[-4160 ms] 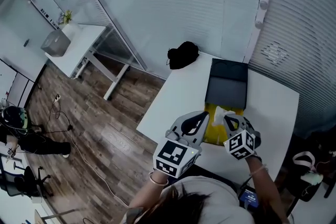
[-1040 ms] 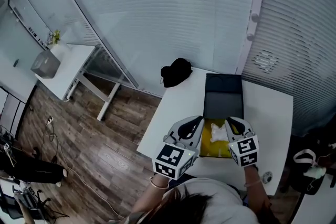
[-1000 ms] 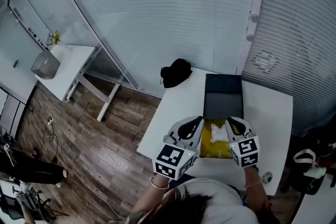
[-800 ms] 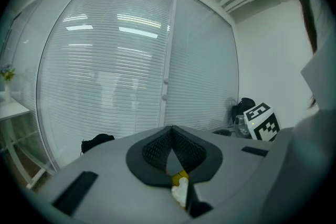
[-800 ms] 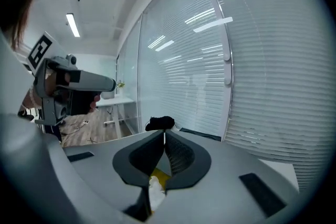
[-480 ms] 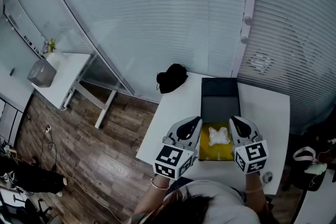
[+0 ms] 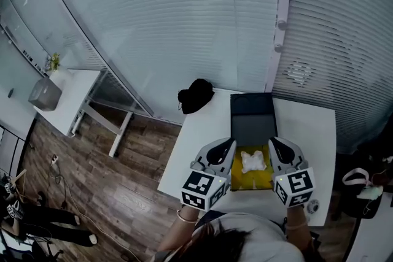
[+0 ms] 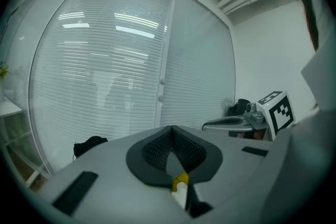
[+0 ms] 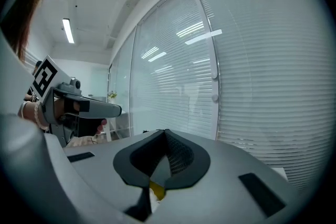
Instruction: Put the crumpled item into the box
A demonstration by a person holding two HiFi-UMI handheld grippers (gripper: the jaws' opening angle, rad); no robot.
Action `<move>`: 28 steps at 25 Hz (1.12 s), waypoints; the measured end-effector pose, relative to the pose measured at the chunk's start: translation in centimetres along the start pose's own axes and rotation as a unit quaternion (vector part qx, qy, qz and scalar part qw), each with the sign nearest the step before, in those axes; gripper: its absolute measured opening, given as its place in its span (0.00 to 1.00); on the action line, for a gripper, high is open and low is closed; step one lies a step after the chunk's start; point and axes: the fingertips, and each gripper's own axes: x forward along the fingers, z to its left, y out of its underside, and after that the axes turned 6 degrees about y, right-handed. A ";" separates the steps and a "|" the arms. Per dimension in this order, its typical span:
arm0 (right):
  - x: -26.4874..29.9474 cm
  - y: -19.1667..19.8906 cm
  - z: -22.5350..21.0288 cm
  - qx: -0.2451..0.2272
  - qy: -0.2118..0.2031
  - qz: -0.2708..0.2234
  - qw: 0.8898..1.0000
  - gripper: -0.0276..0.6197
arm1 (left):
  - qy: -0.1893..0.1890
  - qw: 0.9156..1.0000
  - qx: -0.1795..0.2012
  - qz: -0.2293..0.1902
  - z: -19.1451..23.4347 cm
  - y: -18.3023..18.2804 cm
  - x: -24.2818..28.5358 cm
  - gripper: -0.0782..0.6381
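We see the crumpled item [image 7: 254, 161] lying in the yellow box [image 7: 250, 180] at the table's [image 7: 204, 123] near edge. It sits between the left gripper [image 7: 228, 145] and right gripper [image 7: 274, 143], whose jaws are both pressed together, empty.

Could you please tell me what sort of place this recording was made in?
Probably an office or a lab: slatted blinds cover the walls, a white table serves as the workspace, another white desk stands beyond, and there is a wood-look floor.
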 end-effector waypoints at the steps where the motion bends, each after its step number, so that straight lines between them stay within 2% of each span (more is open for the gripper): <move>1: -0.1 -0.1 -0.1 -0.003 0.003 -0.004 1.000 0.09 | 0.002 1.000 0.000 0.001 -0.1 0.0 0.1 0.13; 7: -0.2 -0.3 -0.2 -0.038 0.014 -0.005 0.999 0.09 | 0.008 1.000 -0.002 0.005 -0.4 0.3 0.4 0.13; 18: -0.6 0.2 -1.0 -0.014 0.033 0.004 0.999 0.09 | 0.014 1.000 -0.002 0.014 -0.8 0.9 0.8 0.13; 28: -0.8 0.6 -1.6 -0.011 0.042 0.008 0.999 0.09 | 0.020 1.000 0.002 0.019 -1.3 1.2 1.4 0.13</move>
